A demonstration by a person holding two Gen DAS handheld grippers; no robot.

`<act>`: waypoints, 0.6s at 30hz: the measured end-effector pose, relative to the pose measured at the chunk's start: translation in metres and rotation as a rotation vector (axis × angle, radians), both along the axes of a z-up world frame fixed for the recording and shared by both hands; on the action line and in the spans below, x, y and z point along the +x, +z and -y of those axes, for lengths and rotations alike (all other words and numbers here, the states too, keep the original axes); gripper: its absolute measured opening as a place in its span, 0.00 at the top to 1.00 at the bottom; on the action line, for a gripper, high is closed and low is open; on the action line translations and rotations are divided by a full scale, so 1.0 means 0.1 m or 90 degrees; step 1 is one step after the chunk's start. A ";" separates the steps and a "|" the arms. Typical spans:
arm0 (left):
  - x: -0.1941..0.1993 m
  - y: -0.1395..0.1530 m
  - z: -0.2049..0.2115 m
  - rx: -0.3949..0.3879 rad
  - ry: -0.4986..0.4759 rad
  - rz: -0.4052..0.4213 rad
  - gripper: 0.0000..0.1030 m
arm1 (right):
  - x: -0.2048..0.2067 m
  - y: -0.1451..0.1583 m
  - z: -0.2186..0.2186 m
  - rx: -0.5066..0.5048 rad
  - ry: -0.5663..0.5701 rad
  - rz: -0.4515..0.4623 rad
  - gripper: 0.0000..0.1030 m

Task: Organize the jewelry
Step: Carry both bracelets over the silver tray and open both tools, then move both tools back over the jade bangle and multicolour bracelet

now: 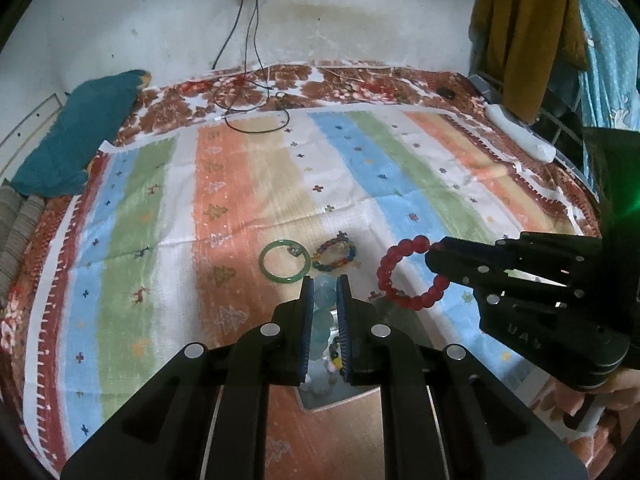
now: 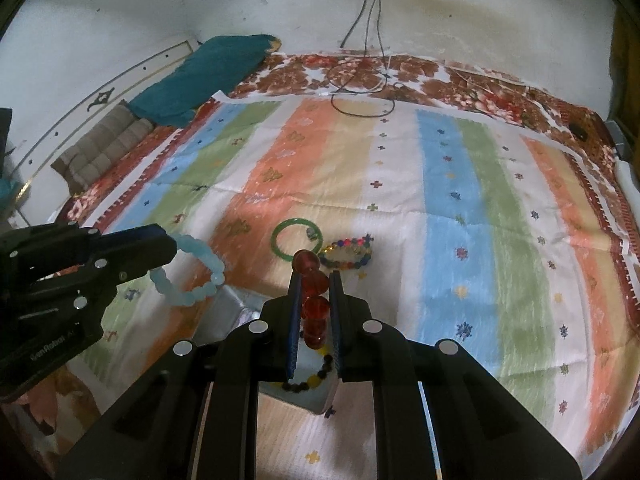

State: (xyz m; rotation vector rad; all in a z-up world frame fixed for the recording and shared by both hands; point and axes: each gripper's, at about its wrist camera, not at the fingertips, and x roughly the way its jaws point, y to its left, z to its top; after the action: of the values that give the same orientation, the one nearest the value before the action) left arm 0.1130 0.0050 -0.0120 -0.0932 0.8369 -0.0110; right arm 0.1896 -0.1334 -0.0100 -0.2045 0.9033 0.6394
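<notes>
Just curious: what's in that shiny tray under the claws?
Inside the shiny tray, a dark-and-yellow beaded bracelet shows. The claws cover the rest.

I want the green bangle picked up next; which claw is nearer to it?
Left. The left claw, holding pale blue beads, sits just short of the green bangle; the right claw is farther right.

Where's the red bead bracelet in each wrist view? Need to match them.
Left wrist: red bead bracelet right of centre, hanging from the right gripper.
Right wrist: centre, clamped between that gripper's own fingers, beads at.
Shared landmark: green bangle lying on the striped cloth, beside the multicolour bracelet.
</notes>
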 end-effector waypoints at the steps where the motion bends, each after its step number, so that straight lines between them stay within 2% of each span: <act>1: -0.01 0.00 0.00 -0.004 -0.001 0.000 0.89 | -0.01 0.00 0.00 0.000 0.001 -0.001 0.86; 4: -0.03 0.00 0.00 -0.026 -0.006 -0.002 0.89 | -0.03 -0.01 0.00 0.000 0.002 -0.005 0.86; 7: -0.02 -0.02 0.02 -0.018 -0.008 -0.013 0.88 | 0.00 -0.03 0.01 0.004 -0.005 -0.016 0.85; 10: -0.01 -0.03 -0.01 0.001 0.016 -0.013 0.86 | 0.05 -0.02 0.06 0.005 -0.028 -0.017 0.78; 14: -0.02 -0.01 -0.11 -0.007 0.038 -0.007 0.77 | 0.12 -0.09 0.09 -0.011 -0.048 -0.036 0.77; 18: 0.00 -0.02 -0.18 -0.010 0.051 -0.010 0.67 | 0.20 -0.15 0.11 -0.020 -0.064 -0.049 0.69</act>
State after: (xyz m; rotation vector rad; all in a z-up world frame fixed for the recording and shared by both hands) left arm 0.1132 0.0228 -0.0136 -0.1410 0.8487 0.0586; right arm 0.2097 -0.1439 -0.0247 -0.1623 0.9925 0.5433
